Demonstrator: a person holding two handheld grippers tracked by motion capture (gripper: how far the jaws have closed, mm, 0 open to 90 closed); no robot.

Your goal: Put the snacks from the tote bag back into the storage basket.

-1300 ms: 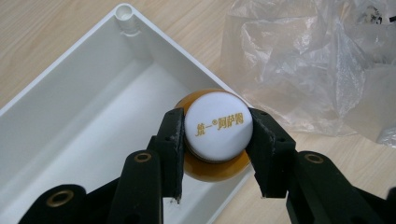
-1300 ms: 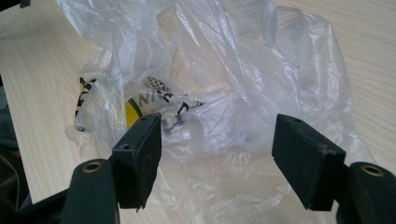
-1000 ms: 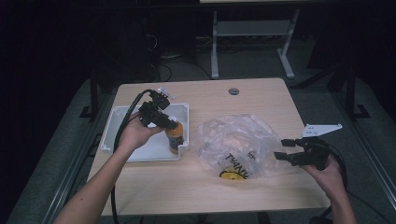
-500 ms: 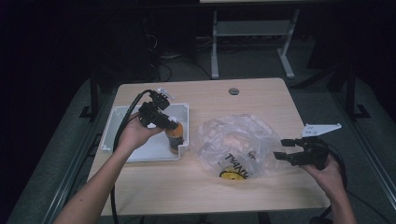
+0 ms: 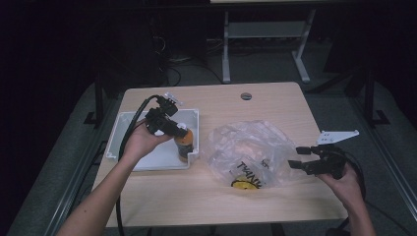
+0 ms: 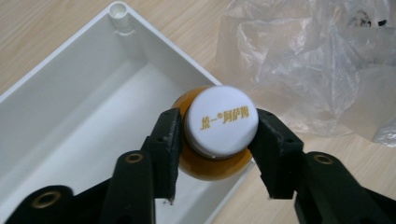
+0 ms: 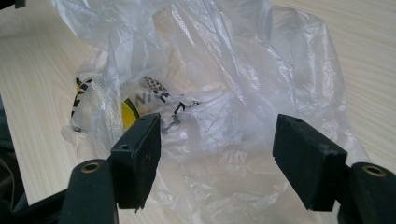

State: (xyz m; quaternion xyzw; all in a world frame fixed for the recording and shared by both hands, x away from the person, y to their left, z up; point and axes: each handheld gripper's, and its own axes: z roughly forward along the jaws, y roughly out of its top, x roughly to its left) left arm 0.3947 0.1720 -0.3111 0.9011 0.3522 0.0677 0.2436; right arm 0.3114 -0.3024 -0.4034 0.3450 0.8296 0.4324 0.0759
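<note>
One amber bottle (image 6: 212, 158) stands in the white tray (image 6: 84, 93), near the plastic bag (image 5: 251, 147).

Body of the orange bottle (image 6: 215, 161) mostly hidden under its own white cap (image 6: 221, 120) in the left gripper view; base lost behind the white tray's (image 6: 70, 116) near wall. Tray cut off at the left and bottom edges there. Pads of the left gripper (image 6: 218, 140) flanking the cap, contact too fine to tell; jaws just opening. In the high view, bottle label too small to read and partly covered by the hand (image 5: 142, 140). Contents of the clear plastic bag (image 7: 224, 107) veiled by crumpled film: yellow patch and black lettering, unreadable. Bag clipped by top and bottom edges of the right gripper view. Person's forearms cut off at the bottom of the high view.
</note>
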